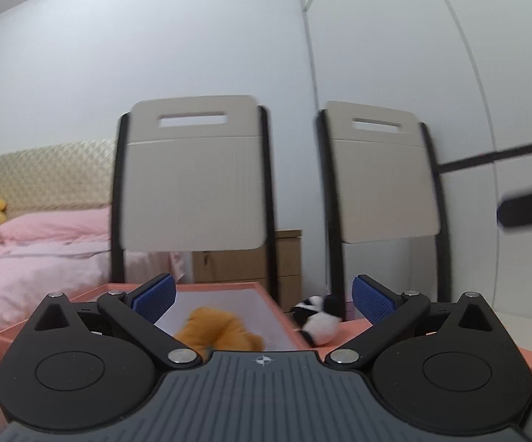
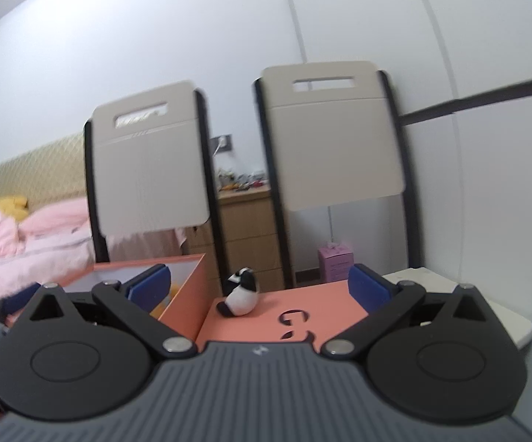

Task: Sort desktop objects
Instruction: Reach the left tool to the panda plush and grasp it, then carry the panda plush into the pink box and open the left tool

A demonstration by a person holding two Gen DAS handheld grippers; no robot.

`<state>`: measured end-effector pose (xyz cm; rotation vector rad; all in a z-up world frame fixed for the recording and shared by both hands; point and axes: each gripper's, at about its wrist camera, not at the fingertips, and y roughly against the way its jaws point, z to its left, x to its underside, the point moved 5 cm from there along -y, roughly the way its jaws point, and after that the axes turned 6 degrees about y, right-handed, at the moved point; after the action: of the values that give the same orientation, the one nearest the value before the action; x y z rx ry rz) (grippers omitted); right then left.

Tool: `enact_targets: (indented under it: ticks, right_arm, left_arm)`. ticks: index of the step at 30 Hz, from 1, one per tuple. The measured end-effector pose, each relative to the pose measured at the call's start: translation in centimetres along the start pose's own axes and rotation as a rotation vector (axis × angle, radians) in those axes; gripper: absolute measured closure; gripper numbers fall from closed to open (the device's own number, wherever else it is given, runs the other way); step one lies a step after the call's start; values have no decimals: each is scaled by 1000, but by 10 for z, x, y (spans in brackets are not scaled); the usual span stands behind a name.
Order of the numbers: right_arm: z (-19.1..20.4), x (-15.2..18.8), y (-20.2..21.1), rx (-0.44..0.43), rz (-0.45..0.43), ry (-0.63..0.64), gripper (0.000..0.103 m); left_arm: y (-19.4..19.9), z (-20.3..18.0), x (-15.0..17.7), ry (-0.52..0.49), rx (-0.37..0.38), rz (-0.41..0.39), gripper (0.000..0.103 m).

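An open orange box (image 1: 271, 304) with a white lining holds an orange-brown plush toy (image 1: 221, 329), seen in the left wrist view. Right of it a black-and-white plush penguin (image 1: 319, 318) lies on the flat orange lid (image 1: 354, 328). My left gripper (image 1: 262, 296) hovers open above the box, nothing between its blue pads. In the right wrist view the penguin (image 2: 242, 294) sits upright on the lid (image 2: 324, 305), beside the box's wall (image 2: 188, 302). My right gripper (image 2: 258, 283) is open and empty, just short of the penguin.
Two folded beige chairs (image 2: 334, 136) lean against the white wall behind the table. A wooden drawer unit (image 2: 247, 235) stands between them. A bed with pink bedding (image 1: 26, 254) lies to the left. A small pink carton (image 2: 335, 263) sits behind the lid, and the white tabletop (image 2: 508, 316) shows at right.
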<state>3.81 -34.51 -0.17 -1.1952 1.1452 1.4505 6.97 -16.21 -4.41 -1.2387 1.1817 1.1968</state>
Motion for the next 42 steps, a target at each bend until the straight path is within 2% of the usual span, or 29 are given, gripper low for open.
enact_targets:
  ticks: [3, 6, 10, 13, 18, 19, 21, 23, 26, 28, 29, 37, 42]
  right_arm:
    - [-24, -8, 22, 40, -82, -32, 0]
    - [-43, -11, 37, 71, -120, -37, 0]
    - [-66, -7, 50, 60, -118, -78, 0]
    - [-85, -3, 60, 56, -115, -123, 0]
    - [-113, 1, 73, 64, -126, -188, 0]
    - [-116, 2, 75, 63, -125, -196, 0]
    - [-121, 3, 77, 59, -123, -211, 0]
    - [-125, 4, 79, 52, -121, -225, 0]
    - [-127, 3, 78, 47, -119, -239, 0]
    - [-128, 4, 78, 52, -114, -242, 0]
    - [-128, 4, 77, 54, -110, -244, 0]
    - [-118, 8, 60, 64, -53, -246, 0]
    - [-100, 8, 50, 46, -39, -232, 0]
  left_arm:
    - [-18, -38, 1, -10, 39, 6, 0]
    - [-53, -77, -2, -47, 20, 47, 1]
    - [-116, -120, -2, -153, -78, 59, 4]
    - [-170, -136, 9, -203, -143, 125, 8]
    - [-239, -123, 40, -177, -231, 330, 20]
    - [-246, -120, 47, -177, -242, 365, 22]
    - [-261, -112, 61, -177, -265, 434, 33]
    - [-273, -106, 73, -177, -282, 490, 38]
    - [-285, -99, 84, -180, -296, 538, 47]
    - [-286, -97, 84, -192, -299, 524, 66]
    - [-284, -97, 82, -199, -290, 514, 70]
    - [-258, -90, 55, -131, -211, 445, 72]
    - [-217, -80, 24, -87, -136, 371, 72]
